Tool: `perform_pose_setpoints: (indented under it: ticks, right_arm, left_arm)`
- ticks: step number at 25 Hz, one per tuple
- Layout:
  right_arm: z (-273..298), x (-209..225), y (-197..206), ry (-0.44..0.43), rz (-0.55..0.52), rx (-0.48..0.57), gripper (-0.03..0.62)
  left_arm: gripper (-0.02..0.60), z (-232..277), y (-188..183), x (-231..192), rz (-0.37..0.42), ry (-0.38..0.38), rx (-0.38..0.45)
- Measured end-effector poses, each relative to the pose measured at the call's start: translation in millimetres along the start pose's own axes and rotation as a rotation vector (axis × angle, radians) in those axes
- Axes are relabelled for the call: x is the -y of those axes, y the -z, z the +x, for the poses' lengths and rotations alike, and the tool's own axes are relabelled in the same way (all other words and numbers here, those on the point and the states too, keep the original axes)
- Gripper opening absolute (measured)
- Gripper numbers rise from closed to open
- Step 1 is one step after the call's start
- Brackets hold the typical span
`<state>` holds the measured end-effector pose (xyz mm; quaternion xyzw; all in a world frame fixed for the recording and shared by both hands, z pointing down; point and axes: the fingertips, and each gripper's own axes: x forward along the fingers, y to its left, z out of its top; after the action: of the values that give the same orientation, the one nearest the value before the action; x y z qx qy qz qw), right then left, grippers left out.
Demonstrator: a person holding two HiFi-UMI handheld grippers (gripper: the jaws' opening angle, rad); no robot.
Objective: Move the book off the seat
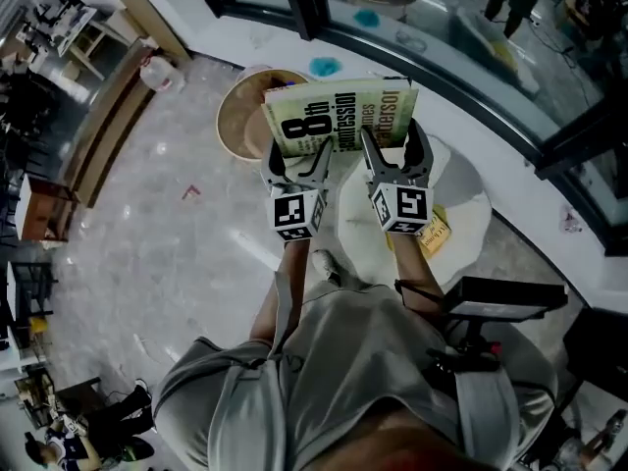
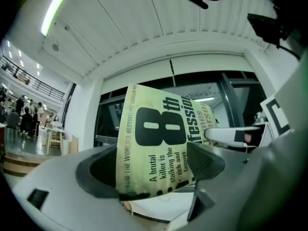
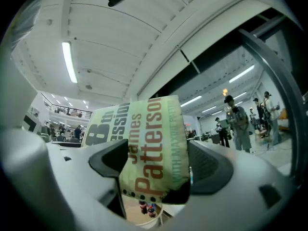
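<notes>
Left claw, right claw, side by side, both clamping book

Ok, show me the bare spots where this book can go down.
Widest free patch: the grey floor left of the round wooden stool. The white round top is bare at its right, past the yellow item. Crowded under the book, clamped by left gripper and right gripper.

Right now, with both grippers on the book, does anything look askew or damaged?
Only the book stands out. The left gripper and right gripper pinch it along its near edge. Its soft cover bows between the right jaws, and it sits slanted in the left gripper view. No tear or spill shows.
</notes>
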<state>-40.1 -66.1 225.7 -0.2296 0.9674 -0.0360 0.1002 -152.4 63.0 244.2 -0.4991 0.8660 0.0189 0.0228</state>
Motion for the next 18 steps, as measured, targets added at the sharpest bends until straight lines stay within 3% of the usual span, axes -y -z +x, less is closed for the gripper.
perform_pose_setpoints:
  ticks: [7, 12, 18]
  right_arm:
    - [56, -127, 24, -0.135, -0.005, -0.025, 0.376]
    - [99, -191, 35, -0.170, -0.029, -0.031, 0.376]
    - [119, -238, 50, -0.189, -0.027, -0.067, 0.376]
  left_arm:
    - [0.425, -45, 2, -129, -0.038, -0.151, 0.024]
    - [0.425, -50, 6, -203, -0.085, -0.185, 0.040]
    - [0.425, -60, 9, -254, -0.091, -0.205, 0.054]
